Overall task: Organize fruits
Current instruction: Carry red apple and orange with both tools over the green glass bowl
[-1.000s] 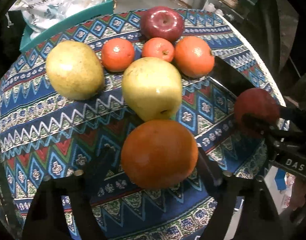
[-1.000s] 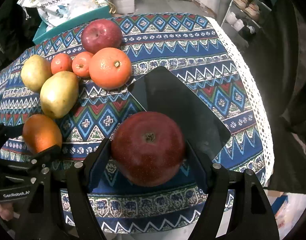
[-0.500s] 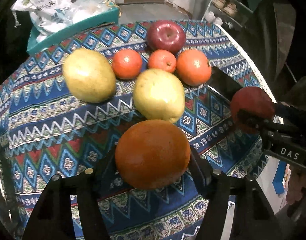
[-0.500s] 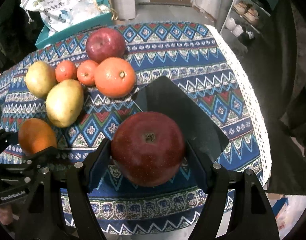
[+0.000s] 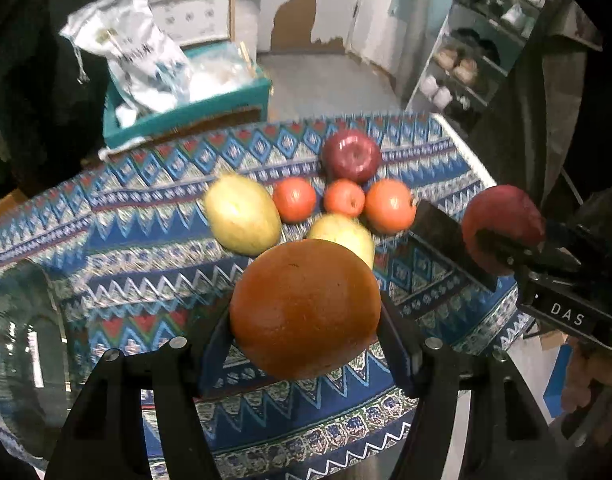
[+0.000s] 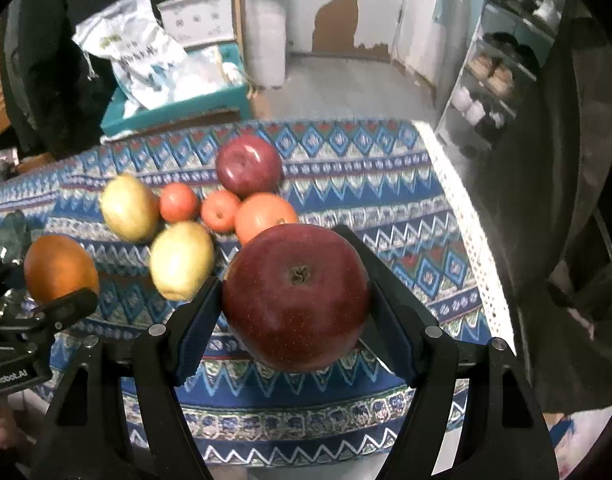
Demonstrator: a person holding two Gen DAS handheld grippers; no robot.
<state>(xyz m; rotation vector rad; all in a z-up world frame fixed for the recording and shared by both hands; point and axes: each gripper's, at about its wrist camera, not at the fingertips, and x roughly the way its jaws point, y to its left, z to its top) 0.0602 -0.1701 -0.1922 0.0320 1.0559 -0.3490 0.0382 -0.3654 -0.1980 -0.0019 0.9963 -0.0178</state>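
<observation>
Left gripper [image 5: 306, 308] is clamping a big round orange [image 5: 306, 308]; right gripper [image 6: 296, 296] is gripping a dark red apple [image 6: 296, 296], both centre frame.

I take this for a lived-in home, a back room or entry corner rather than a proper kitchen. The table wears a patterned tablecloth [image 6: 385, 184] with a white lace edge — household stuff, not lab gear. Beside it on my right stands a shoe rack [image 5: 473, 52] with pairs on every shelf. Past the table I see a teal crate [image 5: 186, 108] stuffed with a printed plastic sack [image 6: 134, 56], a wooden shelf frame [image 6: 238, 20], and a wall with peeling paint [image 6: 341, 20] — worn and domestic.
</observation>
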